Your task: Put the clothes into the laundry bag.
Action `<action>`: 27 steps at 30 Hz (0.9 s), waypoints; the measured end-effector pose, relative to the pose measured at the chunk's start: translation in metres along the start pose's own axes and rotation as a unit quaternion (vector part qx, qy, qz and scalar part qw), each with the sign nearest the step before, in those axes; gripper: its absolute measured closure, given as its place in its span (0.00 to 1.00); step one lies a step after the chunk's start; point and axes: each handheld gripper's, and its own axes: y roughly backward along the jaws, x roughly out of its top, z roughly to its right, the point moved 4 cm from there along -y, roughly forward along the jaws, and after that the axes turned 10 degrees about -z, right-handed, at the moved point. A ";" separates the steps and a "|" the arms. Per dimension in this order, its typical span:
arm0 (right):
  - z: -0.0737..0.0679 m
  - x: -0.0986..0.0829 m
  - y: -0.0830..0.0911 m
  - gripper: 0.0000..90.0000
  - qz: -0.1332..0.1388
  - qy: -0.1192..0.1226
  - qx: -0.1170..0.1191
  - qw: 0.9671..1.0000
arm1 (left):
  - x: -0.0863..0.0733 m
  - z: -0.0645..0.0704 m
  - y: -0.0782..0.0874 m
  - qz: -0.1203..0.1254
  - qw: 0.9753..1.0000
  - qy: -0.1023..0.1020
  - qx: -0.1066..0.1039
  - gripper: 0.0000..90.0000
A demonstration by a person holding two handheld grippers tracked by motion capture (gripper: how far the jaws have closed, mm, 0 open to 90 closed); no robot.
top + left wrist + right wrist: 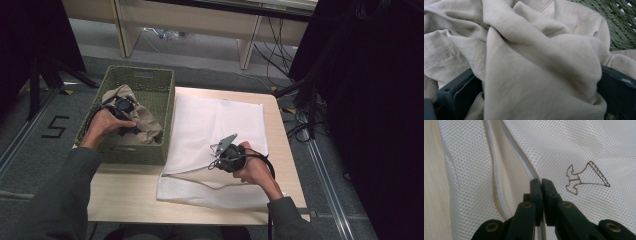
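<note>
A crumpled beige cloth [145, 125] lies in a green woven basket [167, 95] at the table's left. My left gripper [125, 107] is down in the basket on it. In the left gripper view its jaws stand wide apart, open, with a bulge of the cloth [529, 50] between them [535, 80]. A white mesh bag [215, 120] lies flat on the table. My right gripper [212, 165] is shut on the bag's zipper edge [496, 177], jaws pressed together [541, 182] over the mesh bag [579, 145].
The wooden table [125, 200] has bare room along its front left. The basket wall [621, 22] rises just behind the cloth. A small brown mark [584, 178] is stitched on the mesh. Cables and dark stands lie on the floor around the table.
</note>
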 end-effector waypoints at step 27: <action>-0.001 0.001 -0.002 0.98 -0.002 0.007 0.000 1.000 | -0.005 -0.006 0.003 0.018 0.999 -0.003 0.034 0.78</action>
